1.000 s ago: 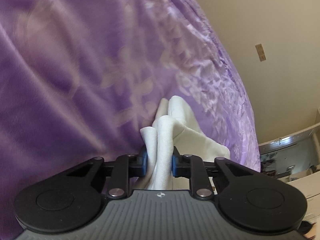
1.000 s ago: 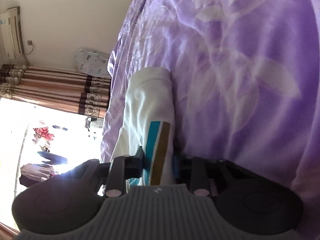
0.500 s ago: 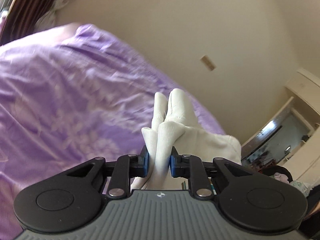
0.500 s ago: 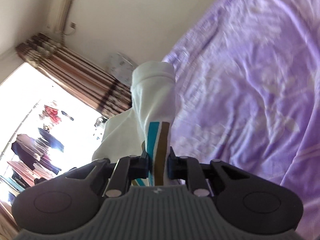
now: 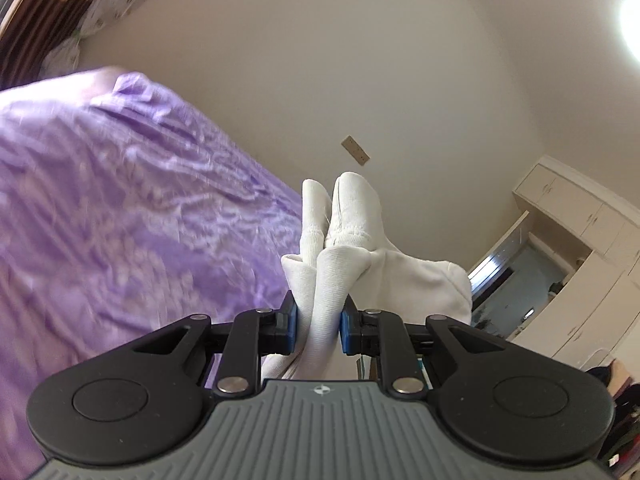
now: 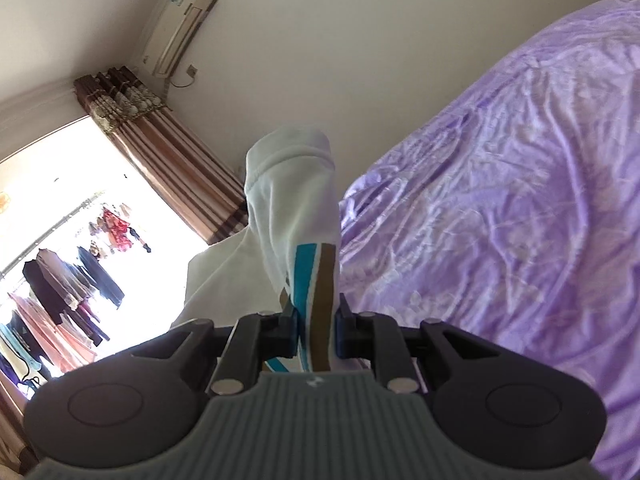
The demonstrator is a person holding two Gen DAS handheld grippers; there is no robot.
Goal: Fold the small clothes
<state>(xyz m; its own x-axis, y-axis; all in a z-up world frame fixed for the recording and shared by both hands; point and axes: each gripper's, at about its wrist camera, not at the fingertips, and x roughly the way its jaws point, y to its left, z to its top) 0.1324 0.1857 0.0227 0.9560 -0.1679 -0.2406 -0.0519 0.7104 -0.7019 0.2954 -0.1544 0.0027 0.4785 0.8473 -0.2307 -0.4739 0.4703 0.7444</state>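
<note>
A small white garment (image 5: 344, 236) hangs in the air above the purple bedspread (image 5: 120, 220), held at two places. My left gripper (image 5: 318, 328) is shut on a bunched white fold of it, which sticks up between the blue pads. In the right wrist view the same white garment (image 6: 296, 200) shows a teal and brown stripe, and my right gripper (image 6: 318, 332) is shut on that striped edge. More white cloth droops to the left behind the right gripper. The garment's lower part is hidden under both grippers.
The purple bedspread (image 6: 500, 220) fills the right of the right wrist view. A beige wall (image 5: 320, 60) stands behind the bed. A white wardrobe (image 5: 588, 216) and a doorway are at far right. Striped curtains (image 6: 168, 160), a bright window and an air conditioner (image 6: 180, 28) are at left.
Both grippers have risen from close over the bedspread and tilted up toward level, lifting the white garment off the bed. The walls, window and wardrobe have come into view.
</note>
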